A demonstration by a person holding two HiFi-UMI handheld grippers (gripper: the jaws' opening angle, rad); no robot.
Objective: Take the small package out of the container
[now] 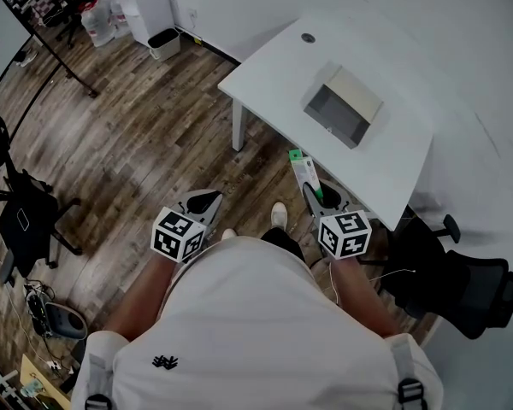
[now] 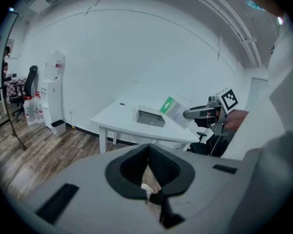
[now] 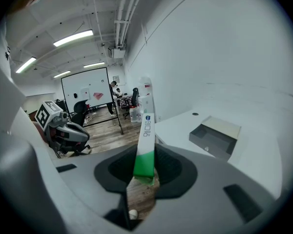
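The small package (image 1: 304,171), a flat white box with a green end, sticks out forward from my right gripper (image 1: 312,190), whose jaws are shut on its green end (image 3: 144,162). It hangs in the air short of the white table (image 1: 274,67). The container (image 1: 342,108), an open grey box with a pale lid, stands on that table, well ahead of both grippers. My left gripper (image 1: 202,202) is held low over the wooden floor, shut with nothing in it. In the left gripper view the package (image 2: 172,108) and the container (image 2: 151,117) show ahead.
A black office chair (image 1: 462,284) stands at the right beside the table's corner. Another black chair (image 1: 21,216) is at the far left. A white bin (image 1: 164,43) and a white appliance (image 1: 145,2) stand by the back wall. The person's feet are on the floor between the grippers.
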